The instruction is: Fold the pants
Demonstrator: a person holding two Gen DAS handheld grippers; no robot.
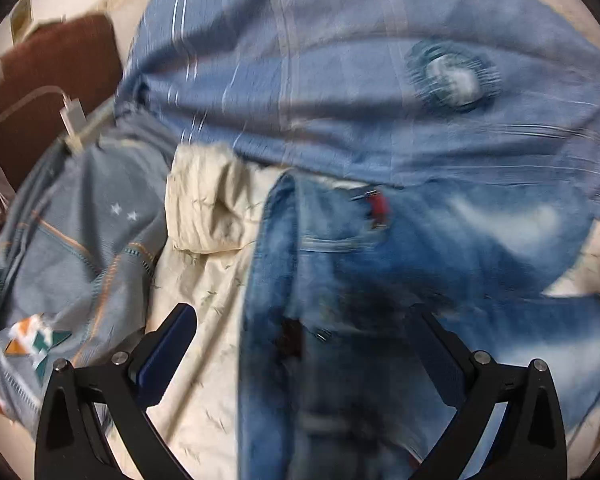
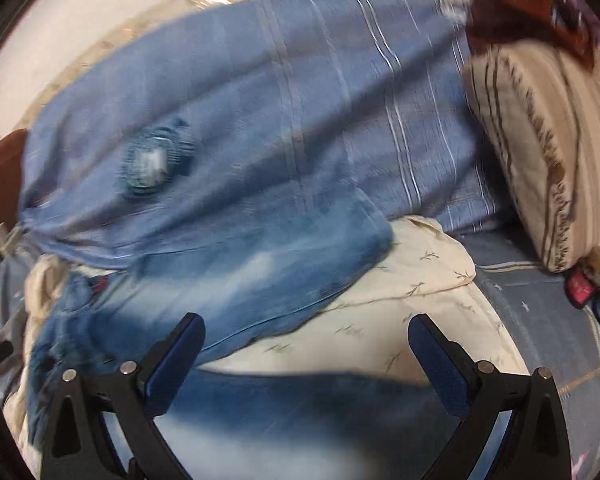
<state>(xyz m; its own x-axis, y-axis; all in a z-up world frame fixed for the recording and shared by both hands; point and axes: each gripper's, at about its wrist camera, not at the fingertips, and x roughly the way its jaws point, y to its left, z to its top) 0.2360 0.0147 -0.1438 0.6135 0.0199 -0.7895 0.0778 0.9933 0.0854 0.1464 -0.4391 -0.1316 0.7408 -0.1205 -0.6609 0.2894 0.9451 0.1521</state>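
My left claw (image 1: pixel 302 332) has two black, curved arms with triangular cut-outs near their bases. Each finger carries a dark blue textured pad (image 1: pixel 168 354) on its inner face. Round silver screws (image 1: pixel 121 358) sit at the joints. My right claw (image 2: pixel 306 340) is built the same: black frame, blue pads (image 2: pixel 440 360), silver screws (image 2: pixel 485 367).

A blue striped blanket (image 2: pixel 260 120) with a round patch (image 2: pixel 152 164) is spread across the far side of the bed, and a cream sheet (image 2: pixel 400 280) is laid nearer. A beige striped pillow (image 2: pixel 540 152) is propped at the right edge, while a white charger (image 1: pixel 73 118) is seen at the left edge beside a brown cushion (image 1: pixel 52 92).
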